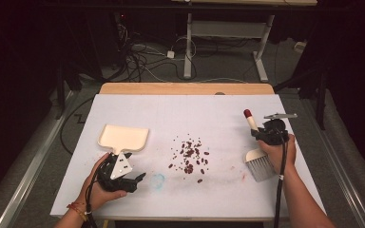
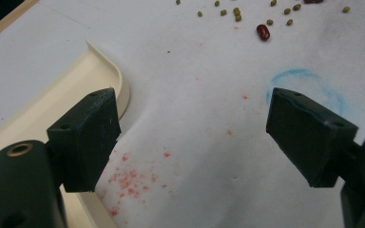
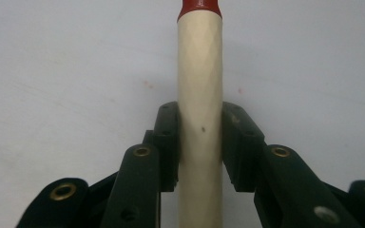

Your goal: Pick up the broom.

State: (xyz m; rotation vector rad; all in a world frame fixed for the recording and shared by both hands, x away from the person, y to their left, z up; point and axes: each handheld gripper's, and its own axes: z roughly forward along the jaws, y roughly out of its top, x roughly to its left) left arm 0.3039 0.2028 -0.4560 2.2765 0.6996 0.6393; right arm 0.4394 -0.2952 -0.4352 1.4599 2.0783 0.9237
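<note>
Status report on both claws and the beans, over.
Left claw open, empty, beside the cream plastic dustpan. Right claw shut on the cream red-tipped brush handle. Scattered red and green beans mid-table between them, path clear.

We see a table (image 1: 123, 88) with a white sheet (image 1: 138, 107) covering all but a wooden strip at the far edge. On the sheet lie a cream dustpan (image 1: 123, 137) at our left, scattered beans (image 1: 190, 156) near the middle, and brush bristles (image 1: 260, 166) at right. A blue smudge (image 1: 158, 179) and pink marks (image 2: 128, 178) stain the sheet.
</note>
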